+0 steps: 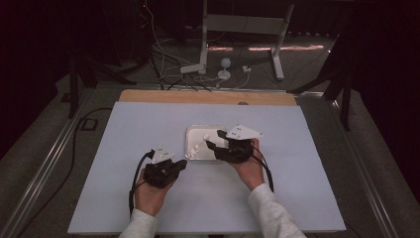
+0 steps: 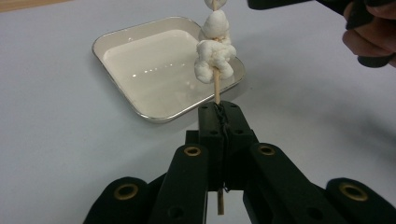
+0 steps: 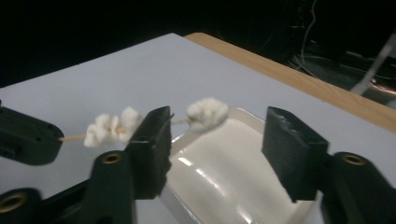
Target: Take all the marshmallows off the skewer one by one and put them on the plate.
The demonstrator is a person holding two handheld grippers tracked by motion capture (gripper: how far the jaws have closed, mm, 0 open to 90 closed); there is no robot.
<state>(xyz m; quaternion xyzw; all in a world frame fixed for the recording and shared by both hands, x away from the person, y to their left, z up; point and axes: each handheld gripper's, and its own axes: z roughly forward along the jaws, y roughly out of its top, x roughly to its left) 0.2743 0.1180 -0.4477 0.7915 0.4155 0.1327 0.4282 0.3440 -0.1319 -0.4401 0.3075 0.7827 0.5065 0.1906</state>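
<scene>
Left tongs (image 2: pixel 220 116) clamped tight on a thin wooden skewer (image 2: pixel 216 88), jaws pressed flat together around the stick, its lower end poking out beneath them. Skewer rising from those jaws over the near rim of the white tray (image 2: pixel 140 60), loaded with white marshmallow lumps (image 2: pixel 214 51) stacked along it. Seen from the right tongs' view, skewer (image 3: pixel 74 137) lying nearly level above the tray (image 3: pixel 219 186), two lumps (image 3: pixel 109 127) bunched toward the left tongs, a third lump (image 3: pixel 207 113) apart from them further along toward the tip. Right tongs (image 3: pixel 219 149) parted, jaws standing either side of that third lump, no pad touching it. Tray resting flat mid-worktop (image 1: pixel 148 124), shallow, square with rounded corners. From above, left tongs (image 1: pixel 178 166) just beside the tray's near left corner, right tongs (image 1: pixel 213 141) over its right half.
</scene>
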